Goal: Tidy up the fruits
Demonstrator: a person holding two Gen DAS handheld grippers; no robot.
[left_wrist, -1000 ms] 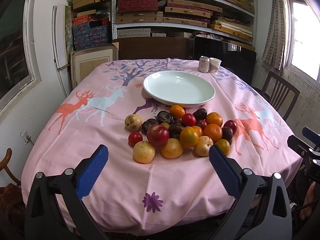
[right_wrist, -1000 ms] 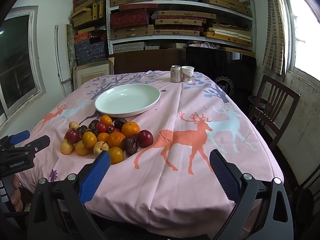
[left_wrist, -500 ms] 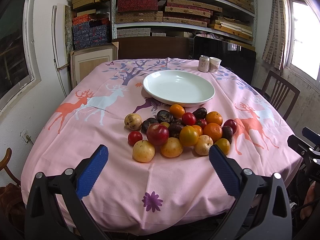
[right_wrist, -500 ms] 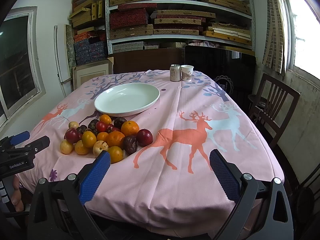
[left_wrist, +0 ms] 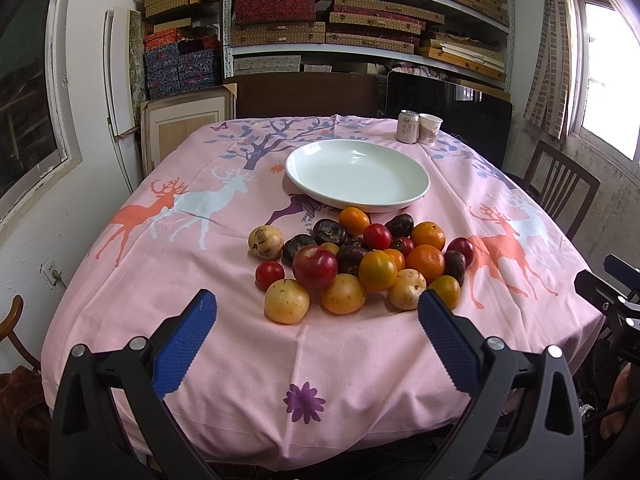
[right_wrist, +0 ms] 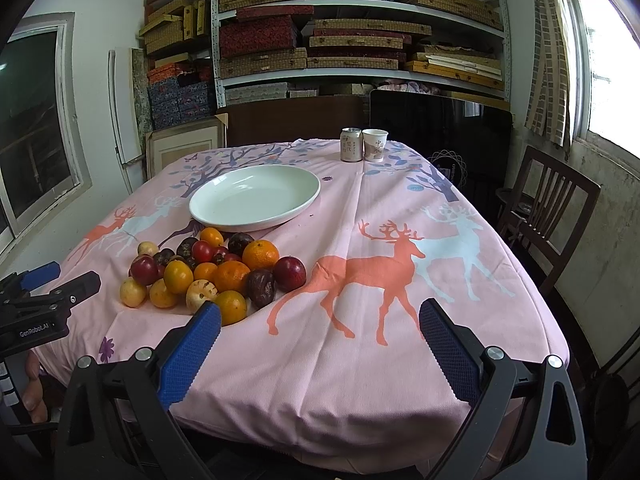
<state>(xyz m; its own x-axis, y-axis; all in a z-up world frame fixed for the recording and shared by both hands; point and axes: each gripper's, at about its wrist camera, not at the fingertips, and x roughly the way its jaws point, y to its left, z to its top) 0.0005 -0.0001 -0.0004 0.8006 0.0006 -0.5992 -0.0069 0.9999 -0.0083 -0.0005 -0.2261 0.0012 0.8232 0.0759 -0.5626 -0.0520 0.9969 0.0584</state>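
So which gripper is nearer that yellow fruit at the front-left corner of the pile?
Left. The left gripper hangs open just short of the yellow fruit, almost in line with it. The right gripper is open too, off to the pile's right.

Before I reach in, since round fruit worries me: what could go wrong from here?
The fruit pile is packed touching, so pulling one piece may send its neighbours rolling. The orange fruit nearest the table edge could roll off. The plate lies just behind the pile; a deep reach might knock it.
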